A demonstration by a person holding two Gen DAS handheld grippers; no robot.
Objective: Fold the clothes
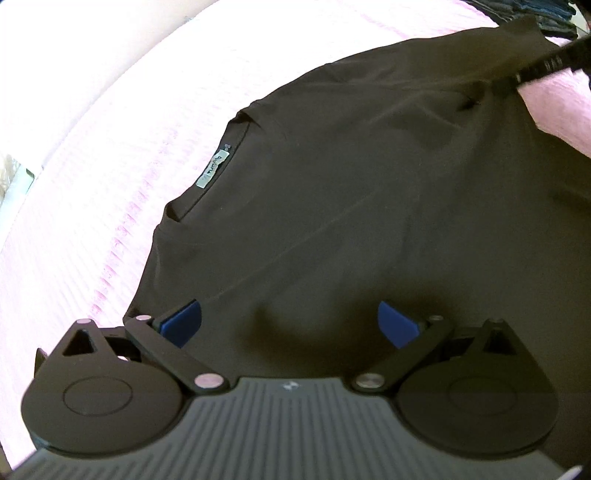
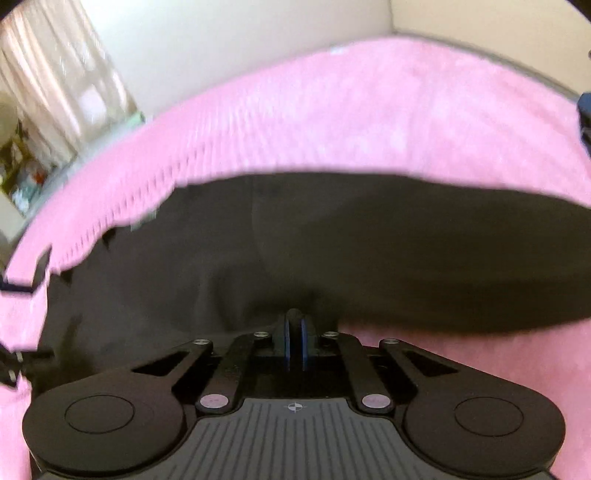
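A black T-shirt (image 1: 351, 177) lies spread on a pink bed cover (image 1: 122, 122), its collar with a grey label (image 1: 213, 167) pointing left. My left gripper (image 1: 290, 321) is open, its blue pads just above the shirt near its lower part, holding nothing. My right gripper (image 2: 294, 332) is shut on an edge of the black T-shirt (image 2: 332, 240), which is pulled up into a ridge at the pads. The right gripper also shows in the left wrist view (image 1: 546, 66) at the shirt's far right corner.
The pink bed cover (image 2: 351, 110) stretches to a cream wall (image 2: 229, 40). A curtain (image 2: 62, 85) and cluttered shelf (image 2: 22, 173) stand at left. Dark clothes (image 1: 554, 14) lie at the far top right.
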